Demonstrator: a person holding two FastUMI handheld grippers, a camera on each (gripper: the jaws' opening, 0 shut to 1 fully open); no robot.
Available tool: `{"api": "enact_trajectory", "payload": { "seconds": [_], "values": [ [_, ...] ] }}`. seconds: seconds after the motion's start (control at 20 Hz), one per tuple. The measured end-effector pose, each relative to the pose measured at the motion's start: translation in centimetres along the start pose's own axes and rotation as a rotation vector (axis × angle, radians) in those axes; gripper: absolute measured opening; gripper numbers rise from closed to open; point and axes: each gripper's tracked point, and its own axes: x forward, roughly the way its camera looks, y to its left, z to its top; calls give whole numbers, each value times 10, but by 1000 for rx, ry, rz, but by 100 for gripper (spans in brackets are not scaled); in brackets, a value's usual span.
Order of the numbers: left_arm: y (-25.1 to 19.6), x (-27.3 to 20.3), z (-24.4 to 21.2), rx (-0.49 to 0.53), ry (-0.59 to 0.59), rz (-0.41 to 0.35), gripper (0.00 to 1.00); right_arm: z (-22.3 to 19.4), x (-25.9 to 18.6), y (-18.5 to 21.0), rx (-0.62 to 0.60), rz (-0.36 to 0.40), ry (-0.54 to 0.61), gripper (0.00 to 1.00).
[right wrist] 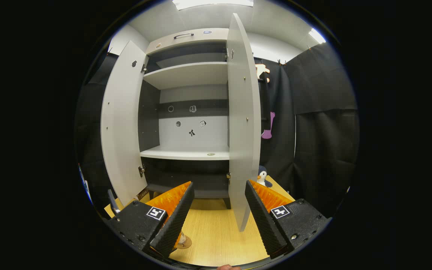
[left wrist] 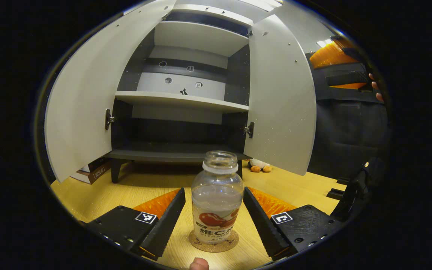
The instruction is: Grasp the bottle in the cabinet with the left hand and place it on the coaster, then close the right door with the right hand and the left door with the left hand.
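In the left gripper view, the left claw (left wrist: 214,210) is standing wide, its two ridged fingers (left wrist: 165,221) flanking the bottle (left wrist: 217,198) with a clear gap on each side, so neither pad is pressing on it. The bottle is standing upright and capless on the round cork coaster (left wrist: 213,241), which is lying on the wooden surface (left wrist: 99,195). Beyond it the cabinet (left wrist: 182,101) is standing with both doors swung out, the left door (left wrist: 81,105) and the right door (left wrist: 281,101) framing bare shelves. A small plush toy (left wrist: 259,165) is lying on the surface by the cabinet's foot, and some books (left wrist: 94,170) are resting behind the left door.

In the right gripper view, the right claw (right wrist: 219,212) is also hanging wide with nothing between its fingers, facing the cabinet (right wrist: 186,123). The right door (right wrist: 240,123) is showing nearly edge-on just ahead of the claw. The coaster's edge (right wrist: 183,243) is peeking out beside the lower left finger.
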Motion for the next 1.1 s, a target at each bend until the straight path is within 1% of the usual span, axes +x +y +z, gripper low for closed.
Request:
{"api": "enact_trajectory", "payload": {
  "seconds": [0.15,0.25,0.35,0.45,0.5,0.65,0.7,0.75,0.85,0.95,1.1],
  "values": [
    [4,-12,39,-30,-58,16,95,6,-3,0,13,11,-21,84],
    [16,-22,76,-39,-122,68,95,24,-6,-4,13,30,-79,84],
    [24,-28,106,-36,-159,116,95,44,-8,-18,11,25,-140,84],
    [29,-33,122,-22,-151,145,95,76,-7,-41,13,-12,-230,84],
    [31,-35,126,-13,-142,150,95,90,-5,-57,8,-49,-270,84],
    [40,-42,138,-19,-138,174,95,126,4,-98,15,-130,-345,84],
    [41,-45,140,-29,-136,172,99,137,12,-111,21,-151,-354,83],
    [41,-48,141,-35,-133,171,95,144,22,-124,25,-167,-352,83],
    [43,-53,147,-36,-140,179,95,154,40,-141,42,-175,-343,83],
    [49,-60,157,-17,-176,218,95,154,51,-156,42,-200,-324,83],
    [50,-63,165,12,-195,226,95,154,71,-166,-8,-219,-293,84]
  ]
}}
